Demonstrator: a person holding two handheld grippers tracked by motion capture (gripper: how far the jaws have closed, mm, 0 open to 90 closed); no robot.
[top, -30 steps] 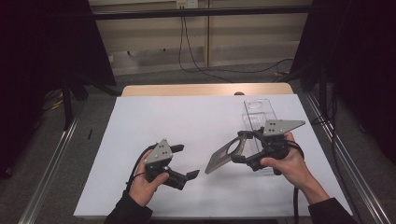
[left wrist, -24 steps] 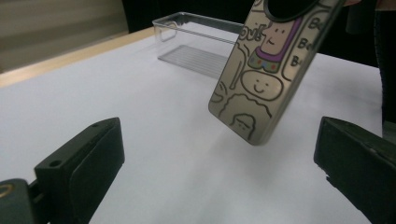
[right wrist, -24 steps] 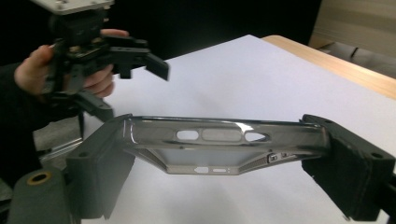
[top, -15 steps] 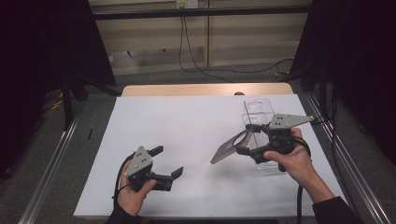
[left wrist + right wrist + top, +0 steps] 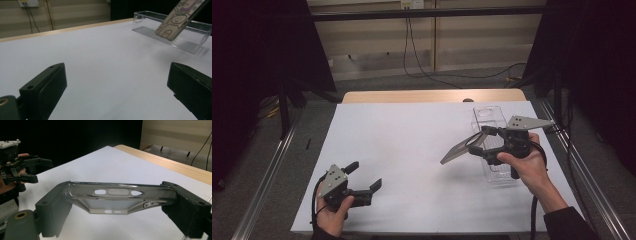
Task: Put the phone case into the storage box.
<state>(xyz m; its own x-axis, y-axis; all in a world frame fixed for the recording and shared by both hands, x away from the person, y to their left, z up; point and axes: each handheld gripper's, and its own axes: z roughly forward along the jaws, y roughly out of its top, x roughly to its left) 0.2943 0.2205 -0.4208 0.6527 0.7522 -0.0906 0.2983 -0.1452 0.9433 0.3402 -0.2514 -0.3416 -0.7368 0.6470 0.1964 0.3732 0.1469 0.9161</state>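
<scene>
Holding a phone case [image 5: 460, 149] in my right gripper [image 5: 484, 143] above the white table [image 5: 412, 145], right side, just left of the clear plastic tray [image 5: 490, 116] that sits at the far right. Biggest thing first: table is a wide bare white sheet with a wooden strip along its far edge, so a dropped case would land flat and slide. The tray is transparent with thin walls and looks light; I judge it could skid or tip if I knock a wall with the case or with the jaws, since my hand hangs right over its near end. In the right gripper view the case [image 5: 117, 197] is pinched across its width, jaws closed on its two long side rims. It looks like soft flexible plastic, so I reckon the rims could bow inward and the case could pop out or twist in the grip. It juts out left and downward, tilted, so the free end could catch the tray wall if I swing it in. The left gripper view shows the printed back of the case [image 5: 177, 18] hanging over the tray [image 5: 175, 32]. My left gripper [image 5: 364, 182] sits near left, low by the table edge, jaws spread apart and holding nothing, well apart from the case, so it can't steady the tray right now
</scene>
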